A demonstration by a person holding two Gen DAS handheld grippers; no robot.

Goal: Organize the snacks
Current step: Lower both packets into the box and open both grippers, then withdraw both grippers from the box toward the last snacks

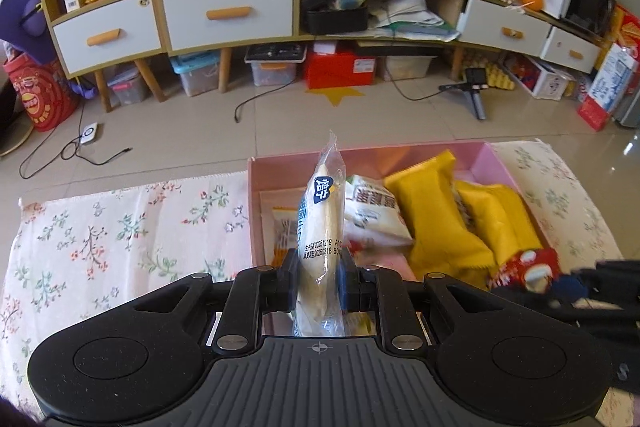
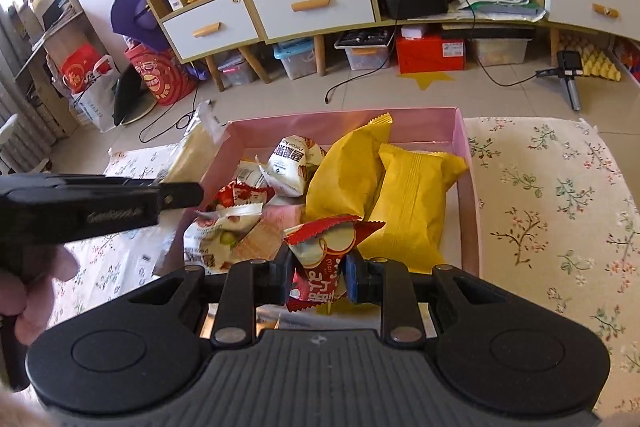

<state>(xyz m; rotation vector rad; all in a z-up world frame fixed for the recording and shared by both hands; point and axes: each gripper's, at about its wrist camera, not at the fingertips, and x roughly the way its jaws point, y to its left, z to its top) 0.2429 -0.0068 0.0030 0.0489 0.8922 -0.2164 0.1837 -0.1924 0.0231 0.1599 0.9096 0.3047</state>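
Both grippers are closed on snacks, as we see it. Our left gripper [image 1: 319, 277] pinches a long pale snack bar [image 1: 322, 223] in a clear wrapper, which stands upright between the fingers, its crimped top pointing up over the near left part of the pink box [image 1: 490, 157]. Our right gripper [image 2: 317, 277] clamps a small red packet [image 2: 320, 259] with white and gold print, held just above the near edge of the same box; in the left wrist view that packet [image 1: 526, 269] shows blurred at the box's near right corner.

Inside the box, two yellow packets [image 2: 408, 199] lie side by side along the right wall, the left one propped up with its crimped end near the far wall. Left of them sits a white packet [image 2: 290, 169] with dark lettering, and more red and white wrappers [image 2: 234, 201] are piled toward the near left corner. A flat orange and white sachet [image 1: 282, 227] lies against the left wall.

The box rests on a floral cloth [image 2: 560, 187] that spreads out on both sides of it. Beyond the far edge we see the tiled floor [image 1: 280, 123] and a wooden cabinet [image 1: 224, 11] with white drawers.
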